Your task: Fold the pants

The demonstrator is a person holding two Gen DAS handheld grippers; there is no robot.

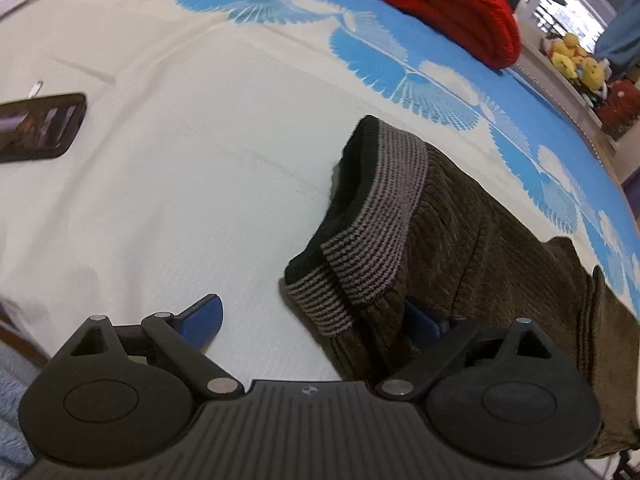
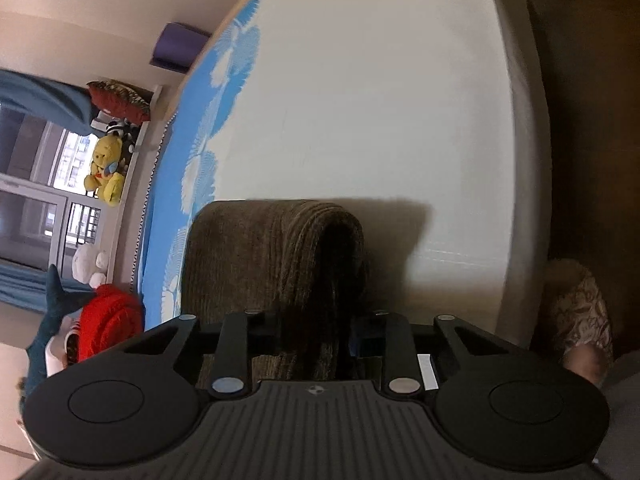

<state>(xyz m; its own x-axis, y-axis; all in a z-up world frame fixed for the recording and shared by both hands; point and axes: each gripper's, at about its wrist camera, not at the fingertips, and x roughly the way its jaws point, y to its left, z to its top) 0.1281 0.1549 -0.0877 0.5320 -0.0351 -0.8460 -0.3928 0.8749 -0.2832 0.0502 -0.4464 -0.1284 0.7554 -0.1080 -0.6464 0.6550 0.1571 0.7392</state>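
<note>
Dark olive ribbed pants (image 1: 472, 240) with grey-and-black striped cuffs (image 1: 372, 232) lie on the white bed sheet (image 1: 192, 168), at the right of the left wrist view. My left gripper (image 1: 320, 320) is open; its left blue finger (image 1: 204, 312) rests on bare sheet and its right finger (image 1: 424, 320) is partly tucked under the pants' fabric by the cuffs. In the right wrist view a fold of the pants (image 2: 272, 264) stands up between the jaws. My right gripper (image 2: 304, 344) is shut on this fold; its fingertips are hidden by the cloth.
A black phone (image 1: 40, 128) lies on the sheet at far left. A red knit garment (image 1: 440, 4) sits at the bed's far blue-patterned border (image 1: 400, 64). Plush toys (image 2: 106, 168) line a window shelf. The bed edge (image 2: 528, 160) and a slippered foot (image 2: 580, 320) are at right.
</note>
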